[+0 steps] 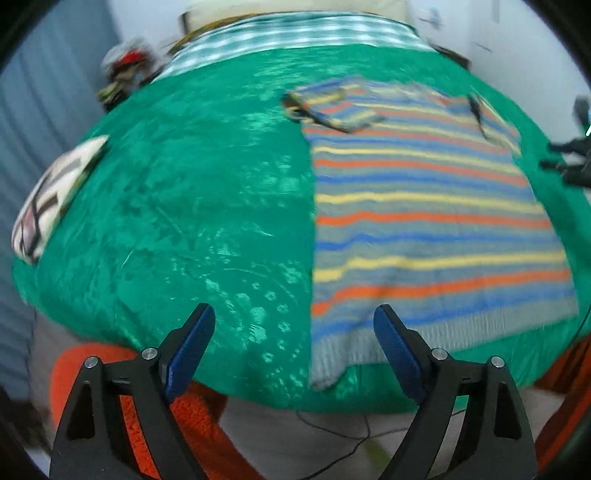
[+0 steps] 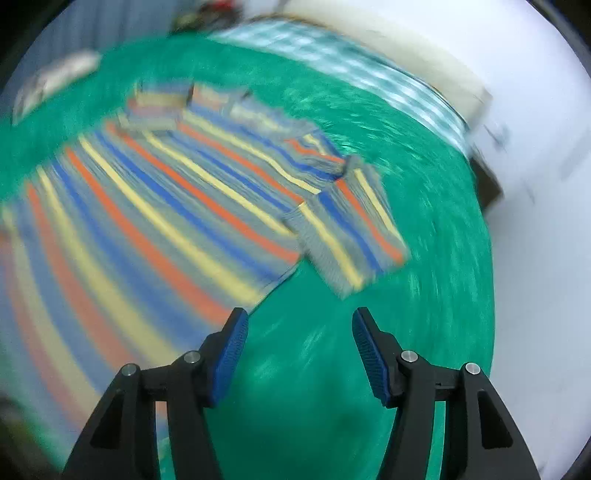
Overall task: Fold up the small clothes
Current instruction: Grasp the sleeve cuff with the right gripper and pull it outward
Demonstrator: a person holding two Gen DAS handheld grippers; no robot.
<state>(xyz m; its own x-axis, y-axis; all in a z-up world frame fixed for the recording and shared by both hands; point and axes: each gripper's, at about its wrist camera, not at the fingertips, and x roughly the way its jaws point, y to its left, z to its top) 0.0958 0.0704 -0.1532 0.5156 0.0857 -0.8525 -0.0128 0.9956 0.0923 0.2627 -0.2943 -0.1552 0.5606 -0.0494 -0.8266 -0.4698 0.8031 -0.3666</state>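
Striped shirt (image 1: pixel 424 206) lies flat on the green bedspread (image 1: pixel 184 206), hem at the near edge. Left gripper (image 1: pixel 294 334) is spread wide with nothing in it, right gripper (image 2: pixel 300 338) also apart and empty over bare green. Only the left view shows the orange rug (image 1: pixel 192 417) and cable on the floor; the right view shows a sleeve (image 2: pixel 351 229) sticking out sideways. Checked cloth (image 1: pixel 291 33) at the far edge, white wall behind. Both views are blurry.

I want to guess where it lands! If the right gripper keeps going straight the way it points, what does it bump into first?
Probably the green bedspread. The right gripper is open, with bare cover between its fingers; the striped shirt lies just left of that line. Blur makes depth uncertain.
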